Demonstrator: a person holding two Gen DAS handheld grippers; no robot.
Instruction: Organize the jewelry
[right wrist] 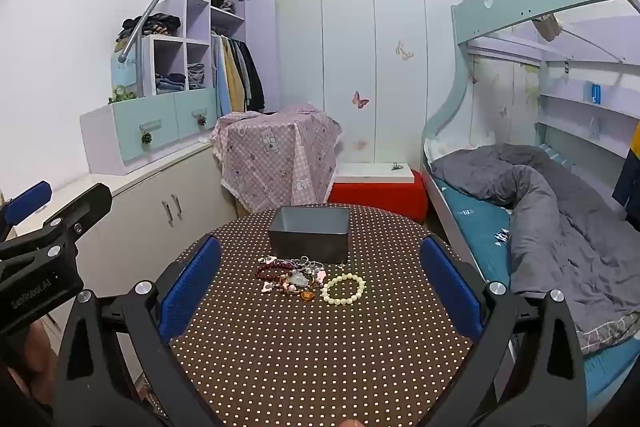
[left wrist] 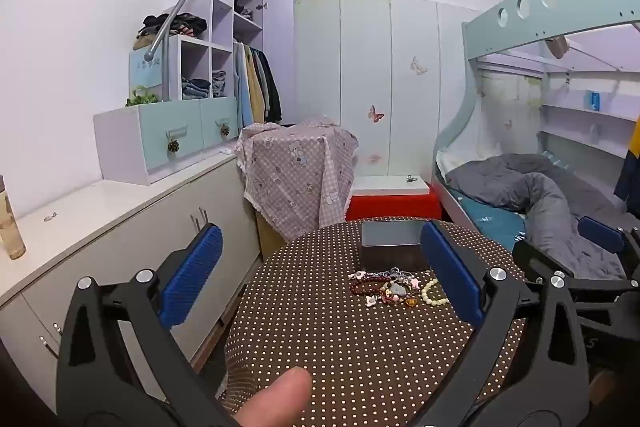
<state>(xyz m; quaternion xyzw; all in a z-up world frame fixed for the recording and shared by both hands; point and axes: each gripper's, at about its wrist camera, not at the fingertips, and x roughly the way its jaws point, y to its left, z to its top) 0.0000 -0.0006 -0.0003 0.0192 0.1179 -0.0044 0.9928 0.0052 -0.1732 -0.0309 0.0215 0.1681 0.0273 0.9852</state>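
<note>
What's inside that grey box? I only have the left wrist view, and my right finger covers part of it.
Observer: In the right wrist view the grey box is fully visible, open-topped, and looks empty.
Operator: Is the cream bead bracelet tangled in the pile?
Observer: No, the cream bracelet lies as a full ring just right of the jewelry pile, at most touching its edge.
Operator: Is the right gripper holding anything?
Observer: No, the right gripper is open with nothing between its fingers, short of the jewelry.

Both wrist views share the table (left wrist: 360, 347), seemingly near.
</note>
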